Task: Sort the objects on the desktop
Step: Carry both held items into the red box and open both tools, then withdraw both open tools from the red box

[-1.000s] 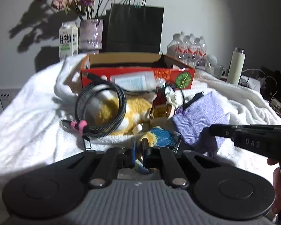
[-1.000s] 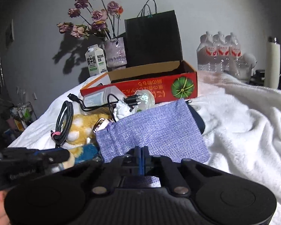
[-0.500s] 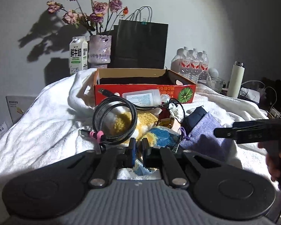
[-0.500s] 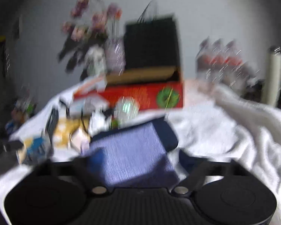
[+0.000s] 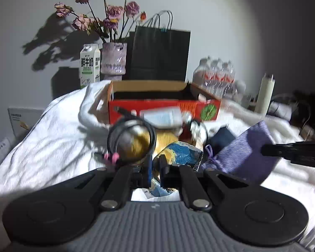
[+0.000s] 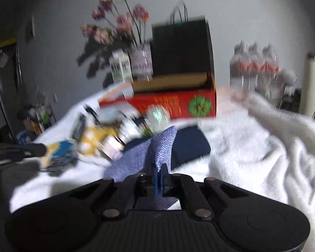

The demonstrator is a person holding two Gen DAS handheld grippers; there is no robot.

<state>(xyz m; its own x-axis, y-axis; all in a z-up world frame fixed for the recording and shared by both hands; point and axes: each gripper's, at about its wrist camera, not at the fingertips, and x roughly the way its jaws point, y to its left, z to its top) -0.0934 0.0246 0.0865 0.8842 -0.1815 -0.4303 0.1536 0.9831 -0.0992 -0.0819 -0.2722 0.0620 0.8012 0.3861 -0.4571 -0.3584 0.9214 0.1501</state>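
Note:
My left gripper is shut on a blue and yellow printed packet, held a little above the white blanket. My right gripper is closing tight on a purple cloth pouch, whose pinched edge stands up in a fold. In the left wrist view that pouch hangs from the right gripper at the far right. The left gripper shows at the left edge of the right wrist view. An open red cardboard box stands behind the pile.
A coiled black cable, a yellow plush, a clear bottle and a dark blue pouch lie heaped before the box. A milk carton, flower vase, black paper bag and water bottles stand behind.
The left gripper has risen with the packet in it. The right gripper opened, shut again on the purple pouch and pulled it up off the dark blue pouch.

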